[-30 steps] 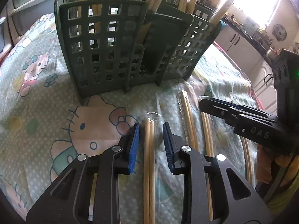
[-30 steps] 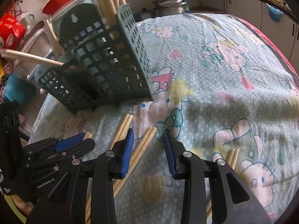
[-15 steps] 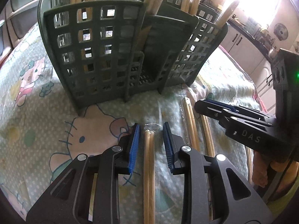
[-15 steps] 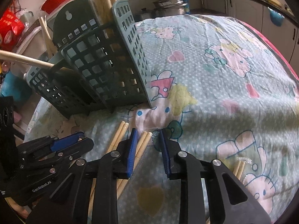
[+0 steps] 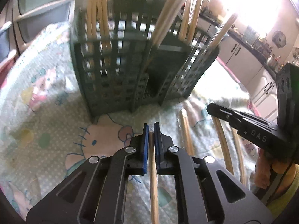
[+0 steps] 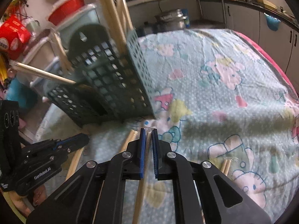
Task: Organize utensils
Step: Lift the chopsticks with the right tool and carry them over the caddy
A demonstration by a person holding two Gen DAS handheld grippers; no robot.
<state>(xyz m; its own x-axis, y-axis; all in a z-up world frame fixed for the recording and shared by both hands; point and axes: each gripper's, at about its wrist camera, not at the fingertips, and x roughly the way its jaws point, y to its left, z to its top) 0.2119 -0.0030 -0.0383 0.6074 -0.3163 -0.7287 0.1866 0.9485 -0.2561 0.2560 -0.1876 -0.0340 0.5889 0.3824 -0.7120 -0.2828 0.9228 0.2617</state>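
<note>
My left gripper [image 5: 151, 128] clamped on wrapped chopstick pair [image 5: 153, 177]; right gripper [image 6: 148, 133] clamps another [image 6: 142, 186]. Only right view shows lone pair [image 6: 225, 165] on cloth [image 6: 214, 97]; left faces green basket [image 5: 115, 78].

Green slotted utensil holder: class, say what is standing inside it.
Wooden chopsticks stand upright in the holder, tops above its rim; their lower ends are mostly hidden behind its lattice walls.

We see a kitchen around a table under a pale blue cartoon-print cloth [image 6: 220, 97]. White cabinets [image 5: 241, 59] under a dark countertop line the far right wall, strong light glaring above them. On the far left, red containers [image 6: 65, 9] crowd shelves.
</note>
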